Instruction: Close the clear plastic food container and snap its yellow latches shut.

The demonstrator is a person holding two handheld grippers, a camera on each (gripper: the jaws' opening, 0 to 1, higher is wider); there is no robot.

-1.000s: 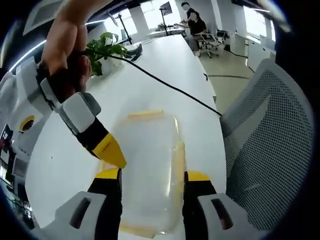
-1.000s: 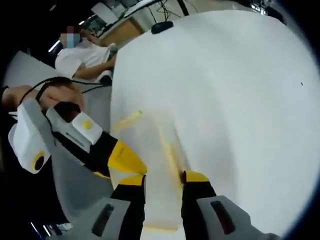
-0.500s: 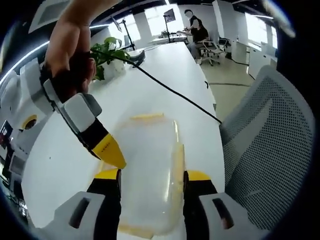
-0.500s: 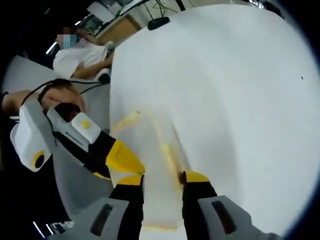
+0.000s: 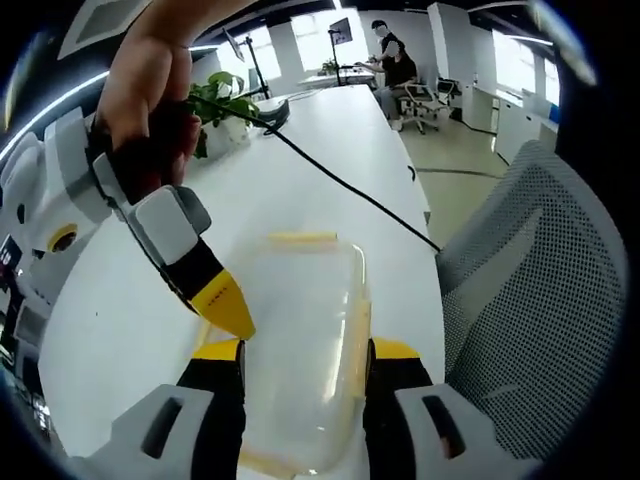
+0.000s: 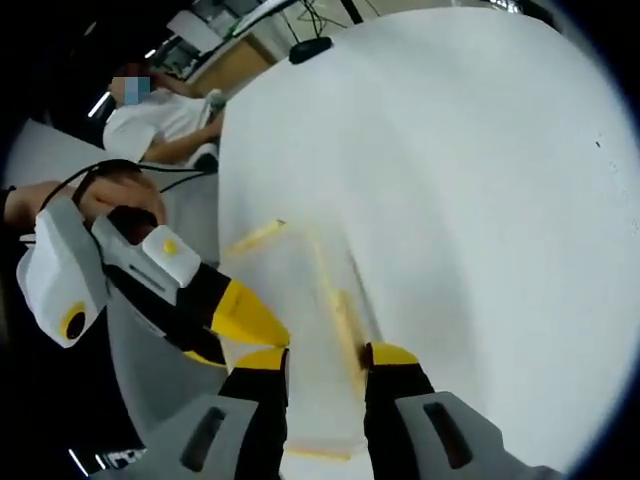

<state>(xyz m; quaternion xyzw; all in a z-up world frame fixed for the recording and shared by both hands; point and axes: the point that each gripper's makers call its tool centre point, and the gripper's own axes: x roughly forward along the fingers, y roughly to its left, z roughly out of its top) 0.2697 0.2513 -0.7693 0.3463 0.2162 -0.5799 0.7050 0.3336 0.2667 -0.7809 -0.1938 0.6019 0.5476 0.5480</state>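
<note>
Clear container (image 5: 300,330) with yellow latches (image 5: 303,238) on a white counter (image 5: 340,130); black-and-yellow hand-held gripper (image 5: 305,352); grey mesh chair (image 5: 530,300).

1. The food container (image 5: 300,330) is clear plastic, smooth and faintly glossy, with light glinting along its lid edge.
2. Its latches (image 5: 301,238) are opaque yellow plastic, duller than the lid.
3. The table (image 5: 330,150) under the container is white, smooth and matt.
4. The left gripper (image 5: 303,352) has black jaws with glossy yellow tips and a smooth grey-white plastic body; the right gripper (image 6: 316,356) looks the same.
5. The chair (image 5: 530,300) beside the table has a grey woven mesh back, rough-looking.
6. The cable (image 5: 340,180) beyond the container is black and smooth.
</note>
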